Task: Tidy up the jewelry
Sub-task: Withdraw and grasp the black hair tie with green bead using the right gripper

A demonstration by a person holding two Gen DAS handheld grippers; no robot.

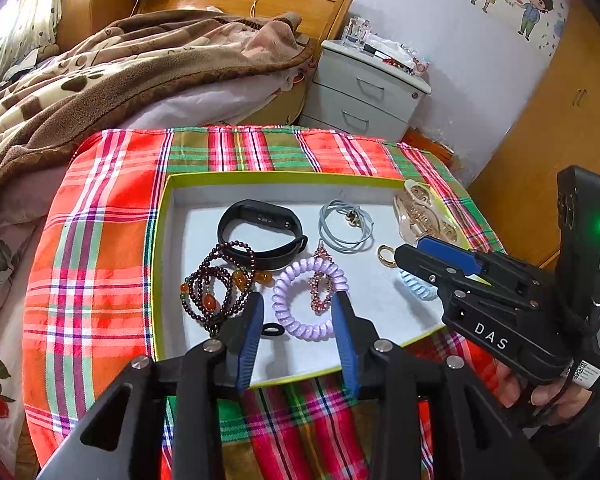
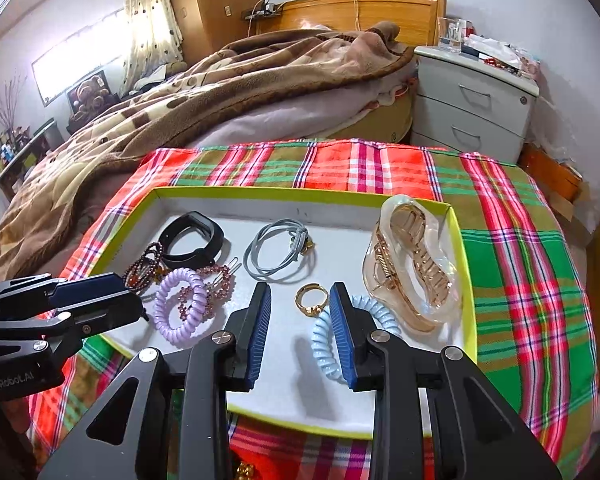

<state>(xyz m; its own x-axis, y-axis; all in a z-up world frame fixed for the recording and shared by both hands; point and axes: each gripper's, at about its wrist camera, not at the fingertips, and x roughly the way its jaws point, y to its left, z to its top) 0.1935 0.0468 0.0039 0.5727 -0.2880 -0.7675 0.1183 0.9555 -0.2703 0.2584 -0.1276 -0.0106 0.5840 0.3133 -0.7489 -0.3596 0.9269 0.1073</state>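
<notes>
A: Where is there bare floor in the tray point(image 2: 456, 236)?

B: Just in front of the gold ring point(image 2: 310, 300), toward the near rim. Left of the ring lies the purple coil tie point(image 2: 177, 305), right of it the blue coil tie point(image 2: 327, 344) and the big claw clip point(image 2: 414, 268).

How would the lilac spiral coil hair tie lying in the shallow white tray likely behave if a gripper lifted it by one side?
The lilac spiral coil hair tie would probably stretch and sag, since its loops look springy. It looks light, being thin coiled plastic. The beaded pink hair clip overlaps it, so it may snag or drag along inside the shallow white tray.
</notes>
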